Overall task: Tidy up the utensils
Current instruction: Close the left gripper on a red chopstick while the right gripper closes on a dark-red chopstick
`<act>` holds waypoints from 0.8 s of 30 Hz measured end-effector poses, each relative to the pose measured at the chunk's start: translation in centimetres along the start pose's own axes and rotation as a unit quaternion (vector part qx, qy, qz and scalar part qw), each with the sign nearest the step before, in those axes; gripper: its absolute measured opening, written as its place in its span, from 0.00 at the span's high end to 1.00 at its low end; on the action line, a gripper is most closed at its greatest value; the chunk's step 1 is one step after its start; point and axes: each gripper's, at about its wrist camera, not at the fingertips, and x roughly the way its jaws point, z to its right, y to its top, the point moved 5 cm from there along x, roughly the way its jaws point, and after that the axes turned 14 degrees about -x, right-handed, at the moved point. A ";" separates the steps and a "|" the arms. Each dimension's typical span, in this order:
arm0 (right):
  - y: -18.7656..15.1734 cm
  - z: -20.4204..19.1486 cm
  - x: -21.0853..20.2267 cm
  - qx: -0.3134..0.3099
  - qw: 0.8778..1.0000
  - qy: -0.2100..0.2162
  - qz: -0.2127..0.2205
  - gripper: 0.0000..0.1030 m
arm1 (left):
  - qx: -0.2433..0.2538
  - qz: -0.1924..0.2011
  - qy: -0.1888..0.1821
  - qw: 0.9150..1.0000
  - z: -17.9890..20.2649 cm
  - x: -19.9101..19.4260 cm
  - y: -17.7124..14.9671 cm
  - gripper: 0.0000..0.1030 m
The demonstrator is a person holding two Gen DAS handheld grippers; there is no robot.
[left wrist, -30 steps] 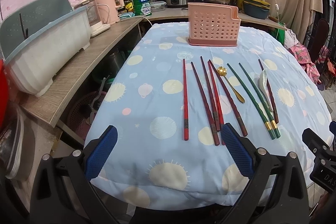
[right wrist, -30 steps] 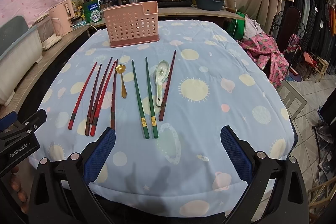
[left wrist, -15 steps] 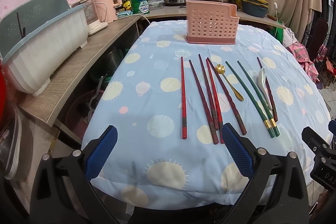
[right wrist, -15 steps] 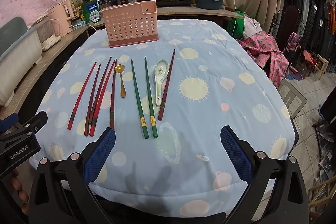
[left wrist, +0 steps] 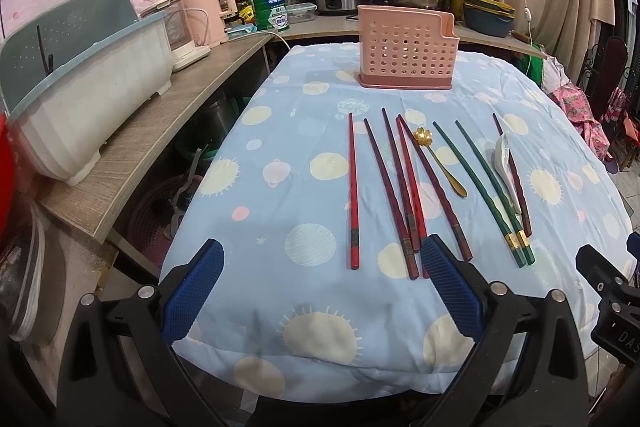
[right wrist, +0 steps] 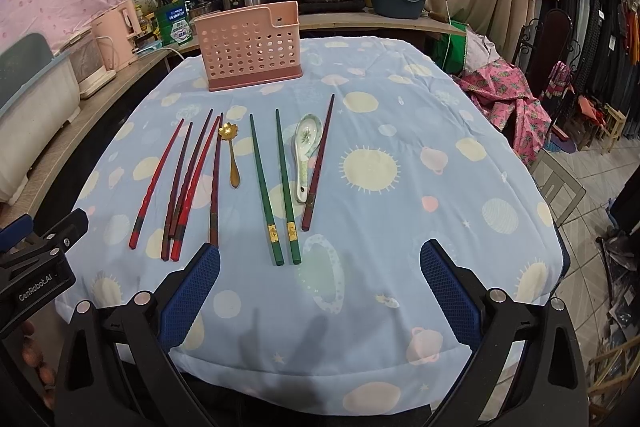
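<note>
Your left tongs [left wrist: 320, 291] and right tongs [right wrist: 320, 287] hang released, nothing grasped.
Red chopsticks [left wrist: 353, 195] lie lengthwise ahead on the table [left wrist: 280, 131], near ends toward your left tongs; pink holder [left wrist: 406, 53] beyond.

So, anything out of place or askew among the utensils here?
Mostly tidy. The red chopsticks lie bunched and crossing rather than parallel, and one dark chopstick sits apart, right of the ceramic spoon. The pink holder stands upright; nothing is spilled.
</note>
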 end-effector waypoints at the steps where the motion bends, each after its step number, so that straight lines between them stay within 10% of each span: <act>1: -0.1 0.0 0.1 0.001 1.000 0.000 0.000 0.07 | 0.001 0.000 0.000 1.000 0.1 0.0 0.0 0.08; 24: 0.6 2.6 5.9 0.021 0.999 -0.028 -0.020 0.07 | -0.016 -0.088 0.005 0.996 -1.7 8.6 -0.7 0.08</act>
